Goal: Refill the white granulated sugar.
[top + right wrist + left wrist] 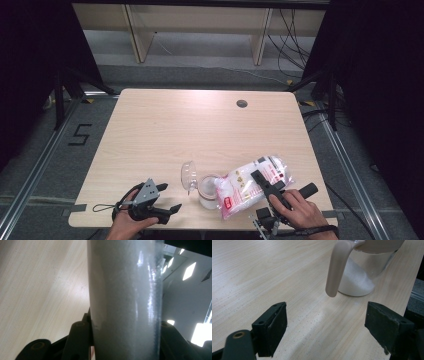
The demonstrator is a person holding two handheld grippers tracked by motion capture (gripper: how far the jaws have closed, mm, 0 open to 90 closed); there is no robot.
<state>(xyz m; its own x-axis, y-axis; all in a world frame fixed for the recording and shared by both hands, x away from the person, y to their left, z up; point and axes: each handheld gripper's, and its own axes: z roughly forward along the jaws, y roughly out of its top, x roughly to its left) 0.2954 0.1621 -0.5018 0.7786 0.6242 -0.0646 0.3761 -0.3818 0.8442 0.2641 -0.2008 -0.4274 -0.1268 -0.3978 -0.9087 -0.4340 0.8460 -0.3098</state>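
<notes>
Right gripper clamps the plastic bag of white grains, tilted with its lower end at the mouth of the clear jar. Jar stands near the table front edge, partly filled. Left gripper rests just left of the jar, jaws apart, empty.

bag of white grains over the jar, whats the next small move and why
Probably tip the bag a little further. The right gripper holds it slanted with its low end at the open jar, which has only a small sloped pile of grains. The left gripper rests open nearby.
</notes>
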